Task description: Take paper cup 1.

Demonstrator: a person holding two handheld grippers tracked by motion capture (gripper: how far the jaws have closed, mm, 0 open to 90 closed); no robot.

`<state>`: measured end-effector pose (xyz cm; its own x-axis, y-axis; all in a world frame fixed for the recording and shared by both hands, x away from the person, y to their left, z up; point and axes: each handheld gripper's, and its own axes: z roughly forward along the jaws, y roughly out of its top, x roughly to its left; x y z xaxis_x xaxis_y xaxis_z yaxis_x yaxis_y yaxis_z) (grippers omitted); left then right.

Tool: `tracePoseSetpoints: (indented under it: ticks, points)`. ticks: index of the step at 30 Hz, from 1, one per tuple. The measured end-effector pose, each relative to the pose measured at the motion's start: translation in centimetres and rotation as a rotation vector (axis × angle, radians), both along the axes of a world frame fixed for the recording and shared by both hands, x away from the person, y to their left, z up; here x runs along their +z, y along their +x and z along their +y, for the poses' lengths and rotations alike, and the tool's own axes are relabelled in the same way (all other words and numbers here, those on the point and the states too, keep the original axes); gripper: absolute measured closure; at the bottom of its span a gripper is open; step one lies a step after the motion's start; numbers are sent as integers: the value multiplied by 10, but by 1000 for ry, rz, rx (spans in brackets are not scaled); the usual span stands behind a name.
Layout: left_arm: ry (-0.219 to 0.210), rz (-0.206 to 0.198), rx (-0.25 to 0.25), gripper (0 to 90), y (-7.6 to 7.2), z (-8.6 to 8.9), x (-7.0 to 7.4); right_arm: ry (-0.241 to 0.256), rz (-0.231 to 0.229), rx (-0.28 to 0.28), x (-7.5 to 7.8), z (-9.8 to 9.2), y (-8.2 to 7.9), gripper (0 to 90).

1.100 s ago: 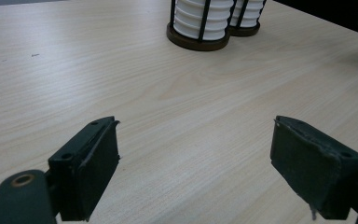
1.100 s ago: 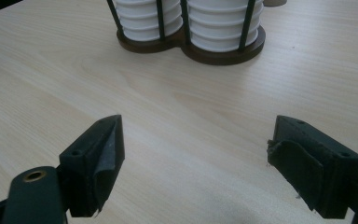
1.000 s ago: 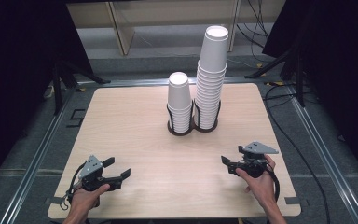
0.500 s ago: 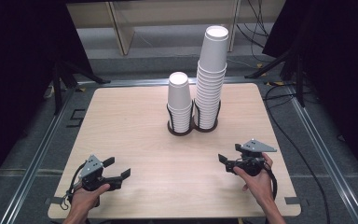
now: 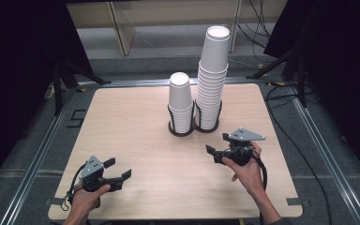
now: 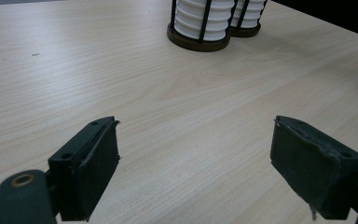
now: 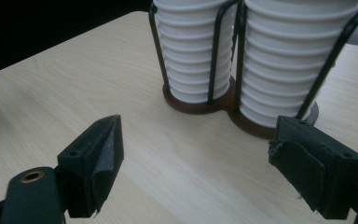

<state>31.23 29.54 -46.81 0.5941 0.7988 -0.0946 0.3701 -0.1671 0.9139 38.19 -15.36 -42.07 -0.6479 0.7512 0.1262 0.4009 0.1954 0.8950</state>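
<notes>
Since the earlier pictures, we note the right gripper (image 5: 216, 147) has shifted a little forward and inward toward the cup holder, while the left gripper (image 5: 118, 168) sits about where it was, near the front left of the table (image 5: 122, 122).

We see the right gripper's jaws spread wide, with nothing between them but bare wood. From its own view (image 7: 193, 154), the jaws frame the base of the holder (image 7: 200, 106) just ahead, not touching it. The person's right hand (image 5: 243, 168) wraps the gripper body, with the grey plate on top and the cable trailing back along the forearm.

We see the left gripper's jaws wide apart too, holding nothing; in its own view (image 6: 193, 158) they hover low over the tabletop, well apart from the holder (image 6: 198, 43) seen farther off. The left hand (image 5: 86, 199) grips it from the table's front edge.

Outward from the grippers, the black wire holder (image 5: 192, 129) stands upright near the middle of the table, toward the back. It has two round bays side by side. The left bay carries a short stack of white cups (image 5: 180, 101); the right bay carries a tall stack of white cups (image 5: 213, 79), rising well above the short one. Both stacks stand upside down, bases up.
</notes>
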Motion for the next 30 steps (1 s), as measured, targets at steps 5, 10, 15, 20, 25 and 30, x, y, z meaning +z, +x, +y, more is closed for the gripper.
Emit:
tracePoseSetpoints:
  ticks: [5, 10, 15, 20, 25, 30]
  points:
    - [-17, -4, -7, 148, 1, 0, -1, 4, 2, 7, 9, 11, 6, 178]
    - [-11, -7, -8, 148, 1, 0, -1, -16, -12, 27, 20, 23, 14, 180]
    - [-17, 3, -3, 148, 1, 0, -2, 1, -17, 35, 28, 31, 20, 180]
    - [-12, 1, -6, 148, 1, -1, -2, 7, -53, 22, 39, 39, 28, 180]
    - [-13, 3, -3, 148, 1, 0, -2, 26, -53, 37, 44, 51, 38, 183]
    - [-12, -4, -7, 148, 1, 0, -2, 32, -60, 18, 51, 60, 45, 182]
